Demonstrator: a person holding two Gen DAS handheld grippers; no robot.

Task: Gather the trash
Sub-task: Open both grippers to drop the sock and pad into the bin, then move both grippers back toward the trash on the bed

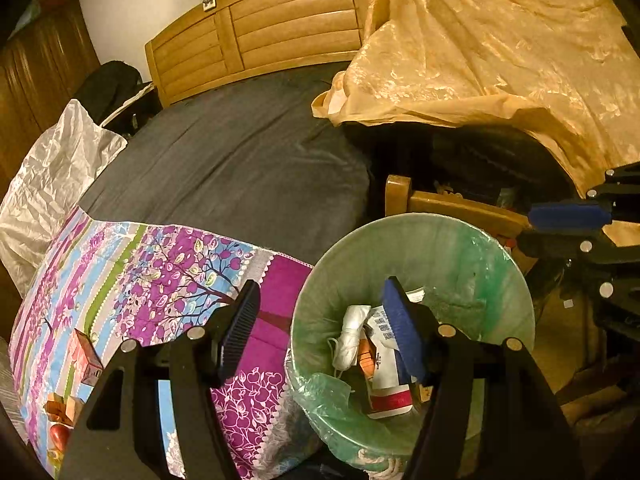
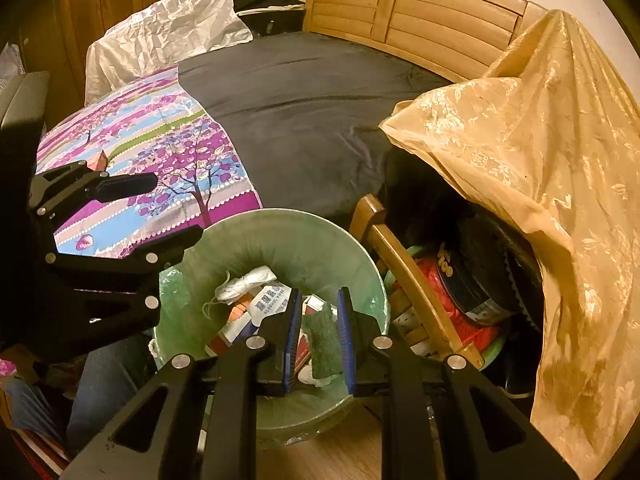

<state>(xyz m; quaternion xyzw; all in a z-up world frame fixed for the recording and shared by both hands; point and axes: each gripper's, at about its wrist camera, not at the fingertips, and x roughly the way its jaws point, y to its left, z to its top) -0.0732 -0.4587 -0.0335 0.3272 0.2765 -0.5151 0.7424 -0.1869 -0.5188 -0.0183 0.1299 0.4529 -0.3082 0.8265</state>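
Observation:
A trash bin lined with a green bag (image 1: pixel 496 276) (image 2: pixel 304 236) stands beside the bed. It holds a knotted white bag (image 1: pixel 352 336) (image 2: pixel 244 282), white packets and a red-and-white box (image 1: pixel 390 398). My left gripper (image 1: pixel 324 332) is open and empty, its left finger over the floral quilt and its right finger over the bin. My right gripper (image 2: pixel 318 340) hovers over the bin, part open, with a dark green scouring pad (image 2: pixel 323 340) between its pads; I cannot tell if the pads touch it. On the quilt lie an orange carton (image 1: pixel 86 356) and small wrappers (image 1: pixel 60 408).
The bed has a dark grey sheet (image 1: pixel 240 160), a floral quilt (image 1: pixel 160 264) and a wooden headboard (image 1: pixel 260 36). A gold cloth (image 1: pixel 500 60) drapes over clutter to the right. A wooden chair back (image 2: pixel 404 276) stands right of the bin. A white plastic bag (image 1: pixel 52 176) lies at the bed's left.

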